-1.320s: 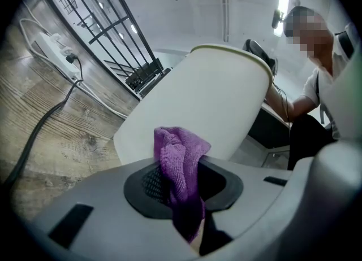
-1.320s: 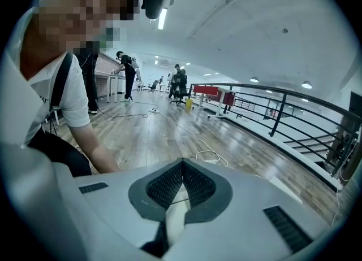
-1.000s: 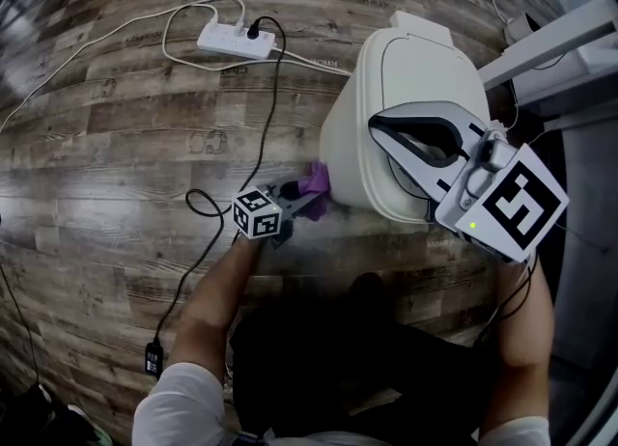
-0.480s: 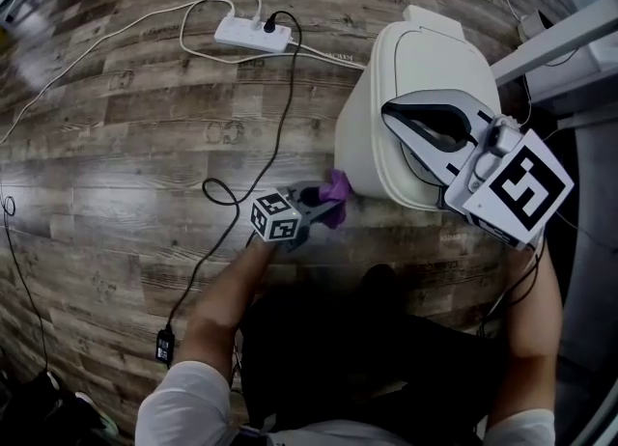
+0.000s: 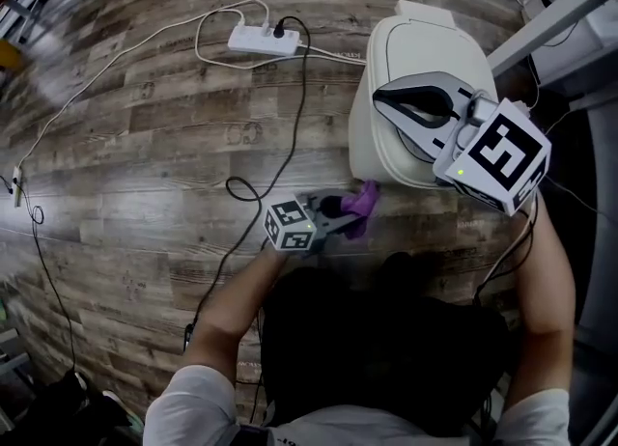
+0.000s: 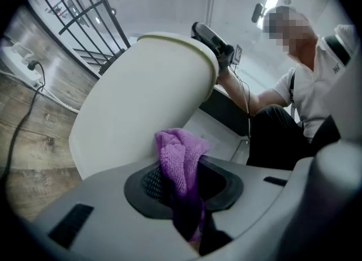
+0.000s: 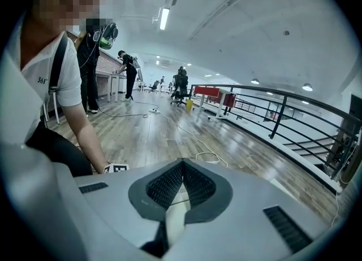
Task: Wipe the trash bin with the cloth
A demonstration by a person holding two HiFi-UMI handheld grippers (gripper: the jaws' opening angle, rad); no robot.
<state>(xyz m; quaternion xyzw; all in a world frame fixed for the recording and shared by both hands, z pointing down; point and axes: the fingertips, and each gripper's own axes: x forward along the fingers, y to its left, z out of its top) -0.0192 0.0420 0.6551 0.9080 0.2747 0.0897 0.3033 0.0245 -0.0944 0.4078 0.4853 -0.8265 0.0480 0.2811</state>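
Item: 1 trash bin (image 5: 425, 48), pale and lidded, was found standing on the wood floor (image 5: 145, 145), at the upper right of the head view.
Cloth: 1 purple cloth (image 5: 359, 205), looped in weave and bunched, was held at the bin's lower side wall.
Left gripper (image 5: 345, 216): its jaws were clamped on the cloth, with a fold left standing beyond the pads.
Right gripper (image 5: 381, 104): its jaws were pressed together and laid at the bin's upper rim. Whether the rim was pinched could not be settled.
Handling, cloth: it was judged soft, light and limp, and best taken mid-bunch.
Handling, bin: it was judged light, hollow and smooth, and liable to slide or tip under sideways pressure. It was judged best steadied at the rim.
Nearby: 1 power strip (image 5: 263, 41) and 1 black cable (image 5: 290, 116) were noted on the floor.
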